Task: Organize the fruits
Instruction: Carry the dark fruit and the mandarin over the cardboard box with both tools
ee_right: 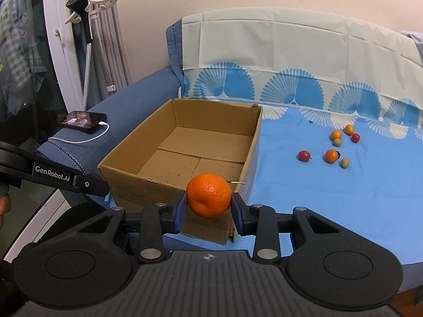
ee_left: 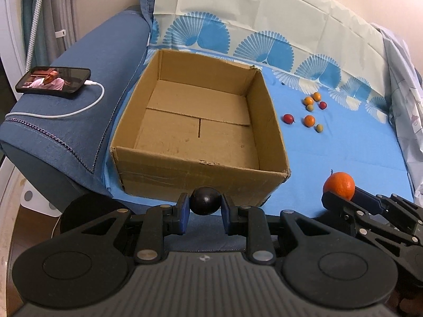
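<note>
My left gripper [ee_left: 205, 206] is shut on a dark plum [ee_left: 206, 200], held just in front of the near wall of an open, empty cardboard box [ee_left: 158, 169]. My right gripper [ee_right: 208, 208] is shut on an orange mandarin [ee_right: 208, 195], near the box's [ee_right: 127, 182] near right corner; it also shows in the left wrist view [ee_left: 339, 186]. Several small fruits, orange [ee_left: 309, 120], red [ee_left: 288, 118] and greenish [ee_left: 319, 128], lie on the blue cloth to the right of the box. They also show in the right wrist view [ee_right: 331, 155].
A phone [ee_left: 54, 82] with a white charging cable lies on the blue sofa arm [ee_left: 87, 60] left of the box. A patterned sheet [ee_left: 238, 13] covers the sofa back. A stand with a holder [ee_right: 84, 5] is by the curtain at left.
</note>
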A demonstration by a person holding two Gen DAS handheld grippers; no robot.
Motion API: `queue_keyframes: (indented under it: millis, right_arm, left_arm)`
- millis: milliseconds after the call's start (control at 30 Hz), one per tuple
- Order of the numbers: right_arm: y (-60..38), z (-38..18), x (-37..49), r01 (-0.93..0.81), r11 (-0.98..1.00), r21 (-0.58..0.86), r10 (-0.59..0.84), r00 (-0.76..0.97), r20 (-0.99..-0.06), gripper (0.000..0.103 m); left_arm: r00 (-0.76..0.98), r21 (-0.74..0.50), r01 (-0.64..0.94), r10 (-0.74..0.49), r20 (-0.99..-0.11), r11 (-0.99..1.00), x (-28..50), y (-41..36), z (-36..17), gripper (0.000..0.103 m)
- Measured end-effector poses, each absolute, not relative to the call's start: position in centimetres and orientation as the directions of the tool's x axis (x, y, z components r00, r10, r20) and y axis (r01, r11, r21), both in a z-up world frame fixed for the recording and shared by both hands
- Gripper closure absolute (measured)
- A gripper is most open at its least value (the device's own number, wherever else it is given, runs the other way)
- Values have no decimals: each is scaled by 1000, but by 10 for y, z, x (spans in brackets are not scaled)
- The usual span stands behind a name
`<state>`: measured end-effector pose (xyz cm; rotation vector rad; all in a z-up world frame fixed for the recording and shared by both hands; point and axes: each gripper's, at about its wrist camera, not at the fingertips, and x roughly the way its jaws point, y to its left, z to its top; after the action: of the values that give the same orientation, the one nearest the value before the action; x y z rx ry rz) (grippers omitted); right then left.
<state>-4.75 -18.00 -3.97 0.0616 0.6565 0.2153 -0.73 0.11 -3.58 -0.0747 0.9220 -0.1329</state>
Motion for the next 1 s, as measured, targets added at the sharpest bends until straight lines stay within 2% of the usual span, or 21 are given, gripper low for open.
queue_keyframes:
  millis: [567,1000]
  right_arm:
    - [-168,-42,-29,-185,979,85,198,766,-612,65]
    - [-145,-48,48,-226,973,41,205,771,-603,65]
  left_arm:
    - [606,-110,36,-110,-788,993,23,15,-39,75]
    - [662,-91,3,-70,-747,996,118,20,-29,75]
